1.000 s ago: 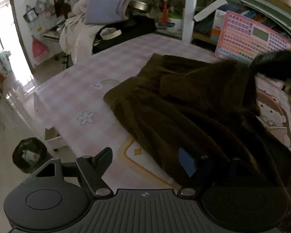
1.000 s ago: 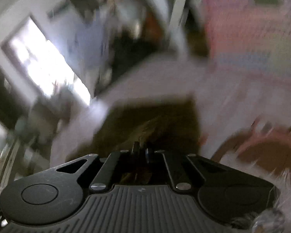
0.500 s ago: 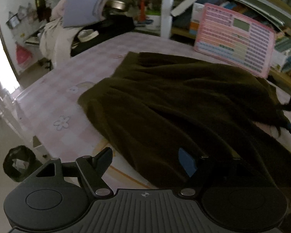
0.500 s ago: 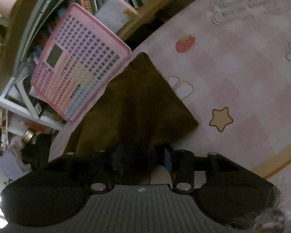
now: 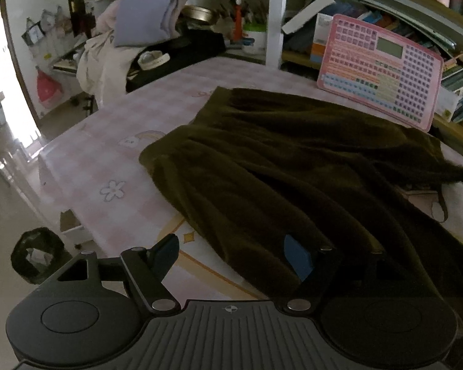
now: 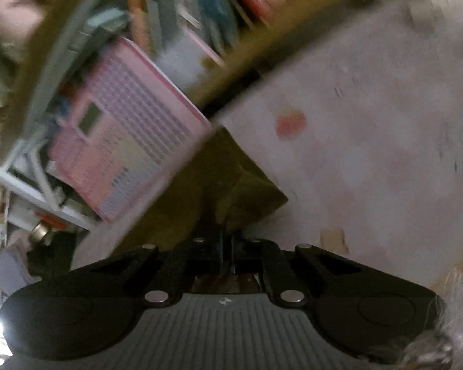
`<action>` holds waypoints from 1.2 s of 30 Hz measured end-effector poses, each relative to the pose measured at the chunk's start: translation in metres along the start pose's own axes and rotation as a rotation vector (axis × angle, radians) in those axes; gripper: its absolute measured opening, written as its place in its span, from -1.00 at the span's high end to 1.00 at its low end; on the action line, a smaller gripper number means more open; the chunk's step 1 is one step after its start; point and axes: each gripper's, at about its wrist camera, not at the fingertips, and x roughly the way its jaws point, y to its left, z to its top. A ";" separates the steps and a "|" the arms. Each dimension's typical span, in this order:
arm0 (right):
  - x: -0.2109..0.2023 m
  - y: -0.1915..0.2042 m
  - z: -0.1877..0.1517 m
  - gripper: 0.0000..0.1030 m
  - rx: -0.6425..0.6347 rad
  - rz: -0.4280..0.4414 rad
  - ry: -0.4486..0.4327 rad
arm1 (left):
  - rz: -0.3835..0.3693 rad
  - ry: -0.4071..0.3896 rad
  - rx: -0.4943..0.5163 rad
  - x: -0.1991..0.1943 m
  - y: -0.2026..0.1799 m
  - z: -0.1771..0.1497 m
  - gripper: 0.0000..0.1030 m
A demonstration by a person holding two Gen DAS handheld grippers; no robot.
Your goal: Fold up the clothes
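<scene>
A pink toy keyboard (image 5: 382,71) with a small grey screen leans upright against the bookshelf (image 5: 456,71) at the far edge of the table (image 5: 102,166), which wears a pink checked cloth printed with a flower and a rainbow. Beyond the table's far left corner, a folded lilac cloth (image 5: 142,12) tops a heap of pale laundry (image 5: 98,61), with a metal bowl (image 5: 197,14) and an orange bottle (image 5: 238,20) on the shelf behind. On the floor below the near left edge stands a black bin (image 5: 35,256).

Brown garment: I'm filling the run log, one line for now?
left gripper open | right gripper shut on brown garment | garment spread on table
</scene>
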 end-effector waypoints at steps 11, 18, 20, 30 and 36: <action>0.022 -0.014 0.004 0.40 -0.106 -0.084 0.107 | -0.009 -0.004 0.000 0.001 0.009 -0.001 -0.50; -0.027 -0.005 -0.021 0.27 -0.215 -0.086 0.119 | -0.043 -0.041 -0.064 0.016 0.038 0.020 -0.50; -0.042 -0.003 -0.038 0.22 -0.248 -0.109 0.110 | -0.061 -0.050 -0.062 0.023 0.047 0.027 -0.50; -0.108 0.011 -0.121 -0.07 -0.346 -0.248 0.074 | -0.161 -0.044 -0.044 0.050 0.101 0.043 -0.51; -0.138 0.025 -0.171 -0.10 -0.311 -0.328 0.028 | -0.167 0.005 -0.018 0.073 0.135 0.049 -0.50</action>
